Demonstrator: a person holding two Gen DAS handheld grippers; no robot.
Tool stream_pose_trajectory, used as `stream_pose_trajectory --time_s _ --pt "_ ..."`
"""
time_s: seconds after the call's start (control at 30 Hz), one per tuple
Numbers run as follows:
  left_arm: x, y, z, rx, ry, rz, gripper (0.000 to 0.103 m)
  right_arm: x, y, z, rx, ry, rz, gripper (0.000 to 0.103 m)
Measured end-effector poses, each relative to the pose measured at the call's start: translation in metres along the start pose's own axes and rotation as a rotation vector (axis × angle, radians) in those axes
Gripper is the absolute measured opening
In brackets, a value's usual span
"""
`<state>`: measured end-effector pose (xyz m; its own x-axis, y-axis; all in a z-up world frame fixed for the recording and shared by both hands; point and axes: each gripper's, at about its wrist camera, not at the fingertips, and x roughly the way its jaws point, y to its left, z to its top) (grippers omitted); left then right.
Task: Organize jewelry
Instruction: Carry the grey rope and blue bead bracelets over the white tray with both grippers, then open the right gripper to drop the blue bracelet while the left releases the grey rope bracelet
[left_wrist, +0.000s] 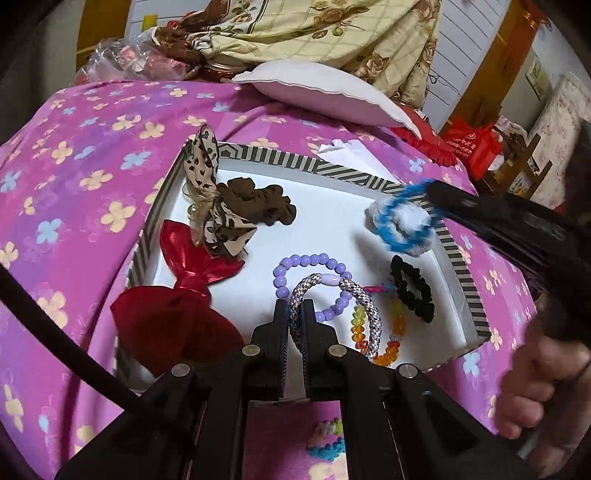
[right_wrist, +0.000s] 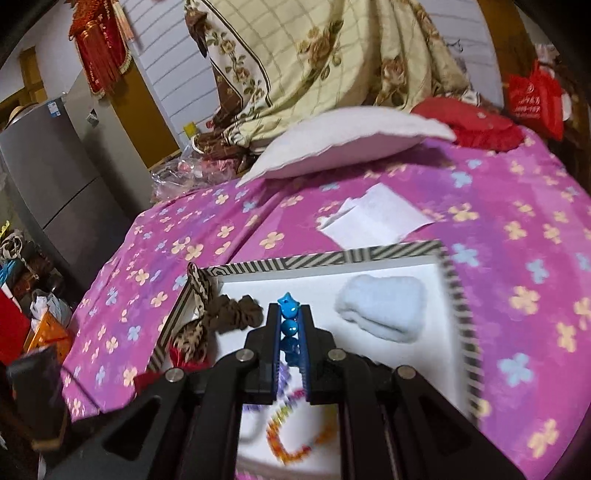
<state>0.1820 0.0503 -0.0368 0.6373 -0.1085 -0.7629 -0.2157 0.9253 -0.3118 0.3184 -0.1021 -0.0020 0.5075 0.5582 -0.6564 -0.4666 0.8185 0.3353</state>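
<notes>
A striped-rim box with a white floor lies on the pink bedspread. In it lie a red bow, a leopard bow, a brown scrunchie, a purple bead bracelet, a rainbow bead bracelet, a black scrunchie and a pale blue scrunchie. My left gripper is shut on a silver braided bracelet above the box's near side. My right gripper is shut on a blue bead bracelet over the box, above the pale blue scrunchie.
A white pillow and a floral quilt lie behind the box. White paper lies just past the box's far rim. A colourful bead bracelet lies on the bedspread near my left gripper. A grey fridge stands far left.
</notes>
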Motion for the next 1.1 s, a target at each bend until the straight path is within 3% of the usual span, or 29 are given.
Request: stream_pose_trajectory --time_s 0.2,0.33,0.5,0.57,0.63,0.67,0.87,1.1 --pt "0.004 -0.010 -0.001 0.035 0.018 -0.013 0.002 0.042 0.006 0.002 0.095 0.033 0.083 0.009" --pt "0.008 0.000 -0.001 0.011 0.038 0.025 0.002 0.053 -0.001 0.000 0.135 0.061 0.082 0.009" --pt "0.017 0.005 -0.002 0.010 0.078 0.052 0.002 0.066 -0.018 -0.010 0.153 0.149 0.007 0.010" --pt "0.021 0.003 -0.004 0.019 0.099 0.054 0.003 0.068 -0.019 -0.013 0.143 0.187 -0.026 0.021" --pt "0.021 0.001 -0.005 0.021 0.088 0.076 0.003 0.063 -0.017 -0.016 0.120 0.173 -0.043 0.046" --pt "0.021 0.001 -0.005 0.021 0.085 0.081 0.004 0.059 -0.015 -0.017 0.105 0.162 -0.052 0.048" --pt "0.018 0.007 -0.001 -0.012 0.075 0.050 0.020 0.027 -0.009 -0.015 0.023 0.099 -0.069 0.048" --pt "0.009 -0.002 0.002 0.021 0.043 0.022 0.028 -0.031 -0.027 -0.031 -0.006 0.020 -0.101 0.049"
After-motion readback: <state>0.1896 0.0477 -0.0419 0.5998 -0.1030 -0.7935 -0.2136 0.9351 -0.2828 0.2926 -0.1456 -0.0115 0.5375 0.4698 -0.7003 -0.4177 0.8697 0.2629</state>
